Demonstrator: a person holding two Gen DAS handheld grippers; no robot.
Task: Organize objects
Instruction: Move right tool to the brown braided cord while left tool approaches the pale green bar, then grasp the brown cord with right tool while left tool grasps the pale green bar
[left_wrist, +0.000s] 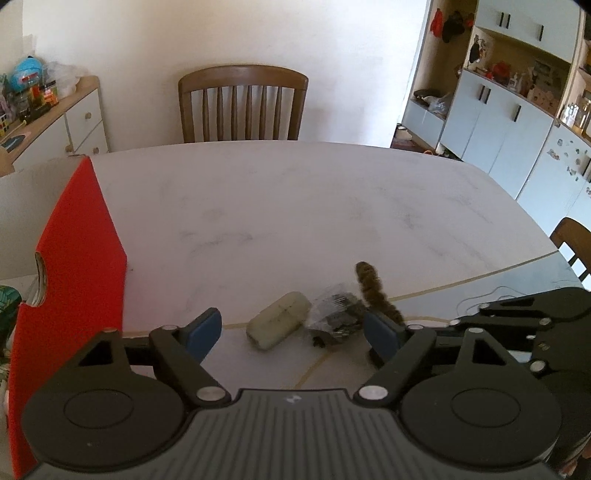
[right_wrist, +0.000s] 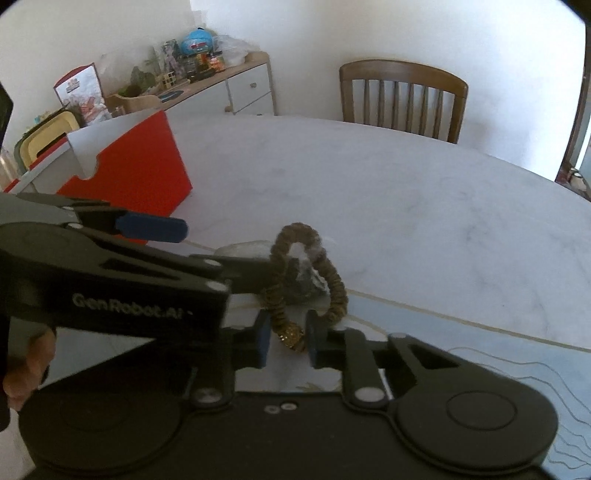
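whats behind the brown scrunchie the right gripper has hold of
Right behind the scrunchie lies a crinkly clear packet with dark contents, seen through the loop. Further back is a pale oblong block. The left gripper's arm hides most of the block in the right wrist view.

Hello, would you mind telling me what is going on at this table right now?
A person is tidying small things with two handheld grippers. The right gripper is shut on a brown scrunchie, pinching it at its gold clasp. The left gripper hangs open over a pale oblong case and a clear crinkly packet on the white table. A red box stands to the left.
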